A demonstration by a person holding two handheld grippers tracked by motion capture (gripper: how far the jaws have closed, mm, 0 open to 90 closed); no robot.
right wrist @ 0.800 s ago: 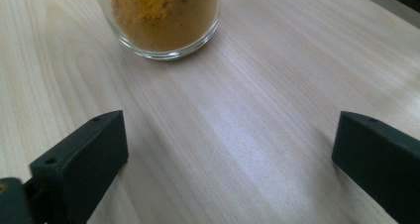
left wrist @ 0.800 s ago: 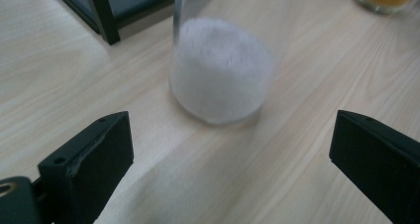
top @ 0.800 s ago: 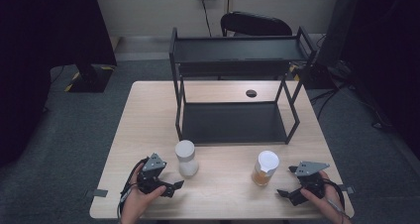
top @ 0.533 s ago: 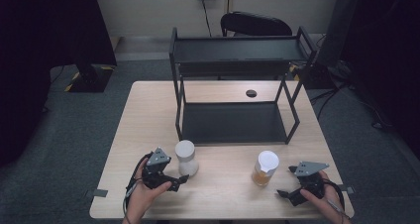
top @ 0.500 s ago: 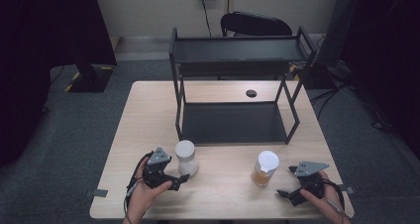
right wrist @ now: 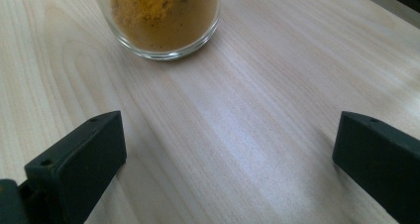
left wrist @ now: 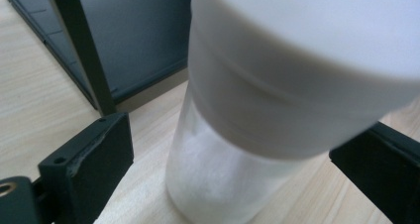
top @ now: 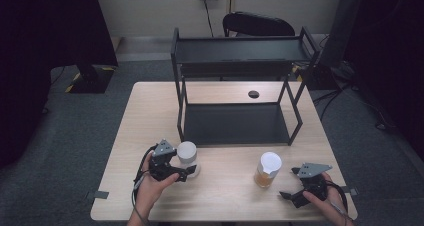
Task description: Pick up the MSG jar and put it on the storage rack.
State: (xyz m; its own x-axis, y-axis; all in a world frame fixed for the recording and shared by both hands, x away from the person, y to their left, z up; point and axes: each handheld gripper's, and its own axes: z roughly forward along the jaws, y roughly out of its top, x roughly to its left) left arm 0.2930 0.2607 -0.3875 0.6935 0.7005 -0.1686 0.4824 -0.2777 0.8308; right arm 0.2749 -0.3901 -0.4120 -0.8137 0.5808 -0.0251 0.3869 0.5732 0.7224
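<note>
A white-lidded jar of white powder (top: 187, 153) stands on the wooden table (top: 150, 116), in front of the black rack's left post. My left gripper (top: 186, 167) is open around it. In the left gripper view the jar (left wrist: 277, 85) stands between the jaws of this gripper (left wrist: 233, 154), with a gap at the left one. A glass jar of orange powder (top: 267, 170) with a white lid stands at the front right. My right gripper (top: 292, 186) rests open to its right, nothing between its jaws. The right gripper view has this jar (right wrist: 163, 16) ahead of the gripper (right wrist: 228, 149).
A black two-shelf rack (top: 235, 123) stands on the table's middle and far part. A small black round thing (top: 253, 94) lies under its top shelf. A dark chair (top: 257, 23) is behind the table. Bare wood lies between the two jars.
My left gripper has moved forward and to the right, up to the white jar, so that its jaws now stand around it. The right gripper and both jars have kept still.
</note>
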